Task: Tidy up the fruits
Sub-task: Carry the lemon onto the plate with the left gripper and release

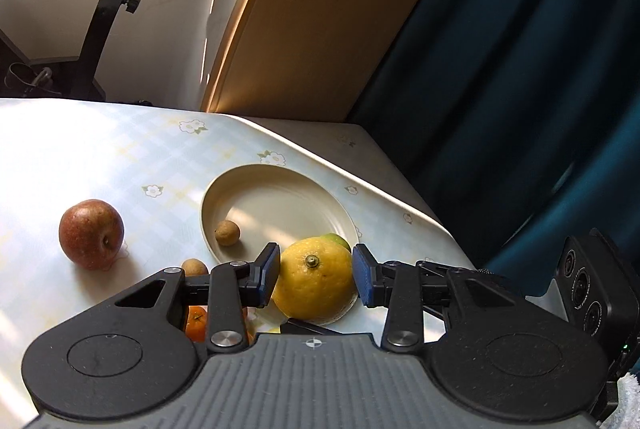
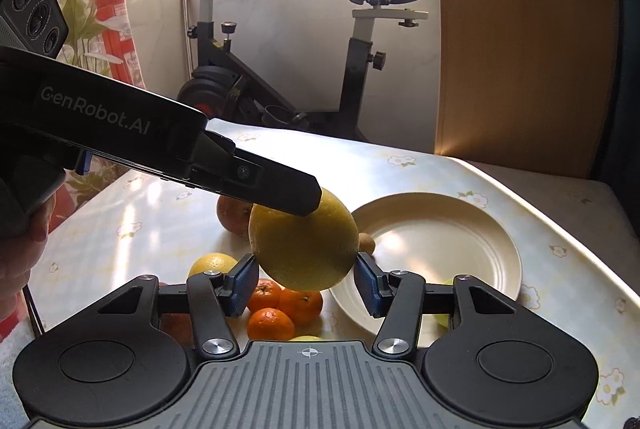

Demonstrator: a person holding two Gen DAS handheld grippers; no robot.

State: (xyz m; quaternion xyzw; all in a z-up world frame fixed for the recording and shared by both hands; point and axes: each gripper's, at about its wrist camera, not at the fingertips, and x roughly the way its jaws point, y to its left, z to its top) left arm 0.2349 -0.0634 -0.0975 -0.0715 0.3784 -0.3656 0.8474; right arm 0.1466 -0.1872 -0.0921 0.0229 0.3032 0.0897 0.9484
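Note:
My left gripper (image 1: pixel 316 275) is shut on a large yellow lemon (image 1: pixel 316 279) and holds it above the near rim of a cream plate (image 1: pixel 280 205). A small brown longan (image 1: pixel 227 233) lies in the plate. In the right wrist view the same lemon (image 2: pixel 304 249) hangs in front of my right gripper (image 2: pixel 306 283), held by the left gripper's fingers (image 2: pixel 296 195). The right jaws stand apart on either side of the lemon; I cannot tell whether they touch it. The plate (image 2: pixel 440 245) is to the right.
A red apple (image 1: pixel 91 233), another longan (image 1: pixel 194 266) and a mandarin (image 1: pixel 196 323) lie on the flowered tablecloth. The right wrist view shows several mandarins (image 2: pixel 272 323), an orange (image 2: pixel 234 215) and a yellow citrus (image 2: pixel 212 265). The table edge runs at the right.

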